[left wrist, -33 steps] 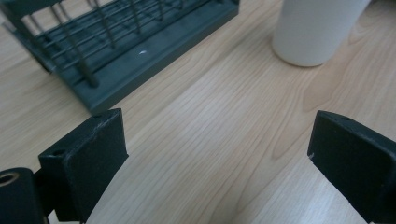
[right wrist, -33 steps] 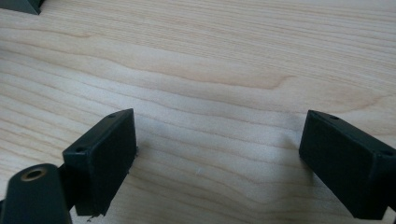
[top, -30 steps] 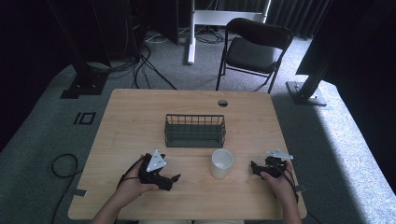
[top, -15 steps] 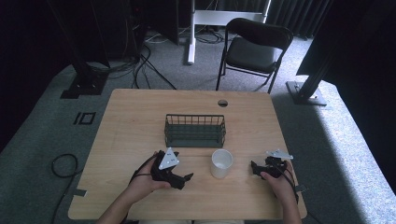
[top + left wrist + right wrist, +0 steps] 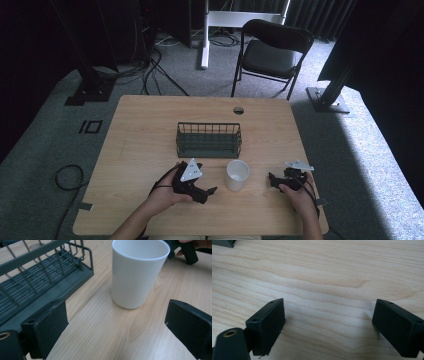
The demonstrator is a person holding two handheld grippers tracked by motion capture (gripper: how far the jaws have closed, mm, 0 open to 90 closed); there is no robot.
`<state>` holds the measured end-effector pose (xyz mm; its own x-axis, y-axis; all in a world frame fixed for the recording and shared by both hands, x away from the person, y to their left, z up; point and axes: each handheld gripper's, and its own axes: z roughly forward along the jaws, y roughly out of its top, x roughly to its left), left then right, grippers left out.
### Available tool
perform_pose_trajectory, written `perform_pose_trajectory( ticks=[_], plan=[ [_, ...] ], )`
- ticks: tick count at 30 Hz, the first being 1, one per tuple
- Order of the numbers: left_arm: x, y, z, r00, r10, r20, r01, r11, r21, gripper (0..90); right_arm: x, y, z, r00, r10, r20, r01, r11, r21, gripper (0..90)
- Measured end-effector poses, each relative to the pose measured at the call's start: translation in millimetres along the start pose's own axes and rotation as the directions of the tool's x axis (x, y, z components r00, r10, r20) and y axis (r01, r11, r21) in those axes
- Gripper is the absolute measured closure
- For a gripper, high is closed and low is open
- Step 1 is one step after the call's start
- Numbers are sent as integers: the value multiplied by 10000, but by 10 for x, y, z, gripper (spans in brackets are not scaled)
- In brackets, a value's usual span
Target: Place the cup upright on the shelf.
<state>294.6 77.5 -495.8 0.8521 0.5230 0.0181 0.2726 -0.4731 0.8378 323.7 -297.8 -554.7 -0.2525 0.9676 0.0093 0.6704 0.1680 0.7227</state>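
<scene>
Judging the white cup [image 5: 137, 272] light, stiff and slippery, we favour gripping across its wall. It stands near the worktop's [image 5: 140, 145] front edge, before our wide-open left tongs [image 5: 117, 330]; right tongs [image 5: 329, 327] gape empty.

I can read no text, label, brand, number or sign anywhere: the white cup [image 5: 138, 272], the wire basket [image 5: 208, 140] at its 11 o'clock and the desk [image 5: 140, 150] all look blank.
</scene>
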Motion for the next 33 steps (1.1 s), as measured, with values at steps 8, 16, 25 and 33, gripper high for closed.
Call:
perform_pose_trajectory(
  ticks=[8,16,25,33],
  plan=[
    [-58,111,134,9995,195,235,-194,9998,-66,48,0,0,0,10000,2,-2,-2,10000,1,106],
    [-123,150,266,9989,107,451,-98,9998,-198,49,0,0,0,10000,1,-3,-1,10000,2,106],
    [-156,249,406,9982,225,553,-211,9995,-246,48,-1,0,0,10000,3,-7,-3,10000,-1,106],
    [-164,335,570,9974,194,698,-169,9992,-359,49,-1,0,0,10000,6,-9,-6,10000,-4,106]
  ],
)
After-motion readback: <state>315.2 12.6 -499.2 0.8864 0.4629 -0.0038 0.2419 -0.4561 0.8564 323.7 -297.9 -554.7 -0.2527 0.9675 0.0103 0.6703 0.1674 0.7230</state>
